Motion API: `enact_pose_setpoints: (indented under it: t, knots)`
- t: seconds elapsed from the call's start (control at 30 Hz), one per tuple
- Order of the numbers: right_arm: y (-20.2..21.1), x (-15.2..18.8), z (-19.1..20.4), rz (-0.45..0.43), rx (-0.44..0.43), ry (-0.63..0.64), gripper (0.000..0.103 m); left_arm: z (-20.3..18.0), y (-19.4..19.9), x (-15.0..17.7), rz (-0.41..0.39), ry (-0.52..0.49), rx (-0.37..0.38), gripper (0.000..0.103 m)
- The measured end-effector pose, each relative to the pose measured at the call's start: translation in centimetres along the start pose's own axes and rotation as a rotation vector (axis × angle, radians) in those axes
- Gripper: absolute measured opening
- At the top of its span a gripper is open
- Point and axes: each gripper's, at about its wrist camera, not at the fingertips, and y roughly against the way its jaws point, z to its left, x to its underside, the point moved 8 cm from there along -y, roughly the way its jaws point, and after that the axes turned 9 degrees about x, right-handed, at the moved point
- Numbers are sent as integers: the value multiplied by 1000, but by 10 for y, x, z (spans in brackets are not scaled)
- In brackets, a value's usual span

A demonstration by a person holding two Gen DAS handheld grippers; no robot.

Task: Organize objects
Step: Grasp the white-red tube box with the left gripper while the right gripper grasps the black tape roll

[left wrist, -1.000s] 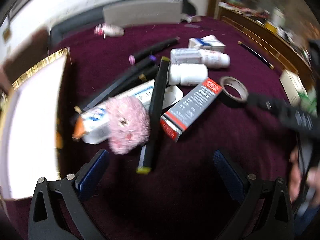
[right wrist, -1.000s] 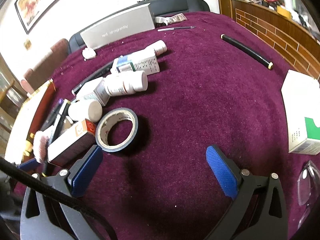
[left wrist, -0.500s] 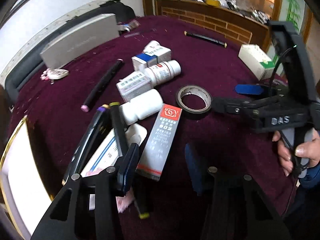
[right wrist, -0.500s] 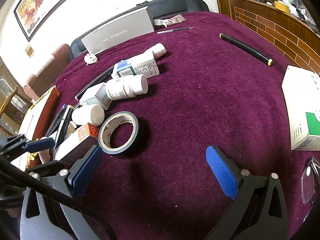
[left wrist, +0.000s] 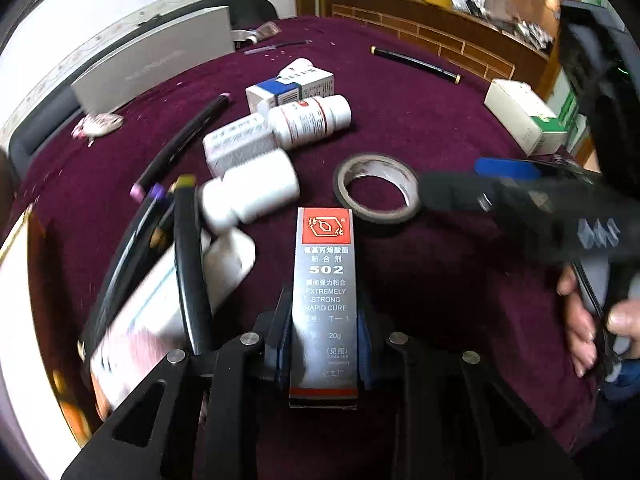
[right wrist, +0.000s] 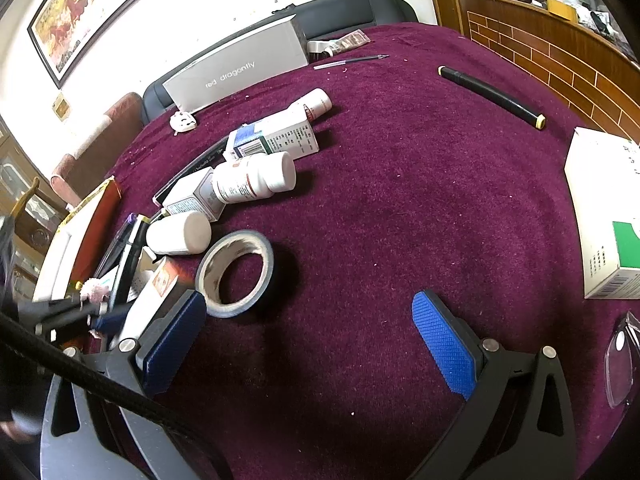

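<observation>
My left gripper (left wrist: 323,320) is shut on the grey and red 502 glue box (left wrist: 324,280), gripping its near half between the blue pads. The box also shows in the right wrist view (right wrist: 154,296) at the left edge. A tape roll (left wrist: 376,190) lies just beyond it, also seen in the right wrist view (right wrist: 236,274). White pill bottles (left wrist: 252,196) (left wrist: 310,120), small medicine boxes (left wrist: 290,88) and black markers (left wrist: 188,264) lie in a heap to the left. My right gripper (right wrist: 312,340) is open and empty above the purple cloth, near the tape roll.
A white and green box (right wrist: 604,216) sits at the right edge of the table. A black marker (right wrist: 490,96) lies far right. A grey "red dragonfly" box (right wrist: 236,70) stands at the back. A white tray with a gold rim (left wrist: 16,280) is at the left.
My left gripper has moved forward over the 502 glue box and closed on it. The right gripper has stayed almost still and open.
</observation>
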Motion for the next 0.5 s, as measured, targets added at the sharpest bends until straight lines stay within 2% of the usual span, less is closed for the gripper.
enact_pose_setpoints:
  t: [0.07,0.17,0.27,0.37,0.5]
  knots:
    - [1,0,-1,-3,-3,-3,103,-2,13,18,-24,48,28,23]
    - [3,0,1,-13,-13,5,103,2,35,39,-68,93,31,23]
    - [7,0,13,-26,-14,65,102,16,65,52,-139,155,39,23]
    - [13,2,34,-32,34,178,102,30,100,60,-216,182,6,23]
    - [10,-4,56,-32,169,323,102,52,142,67,-310,221,-29,23]
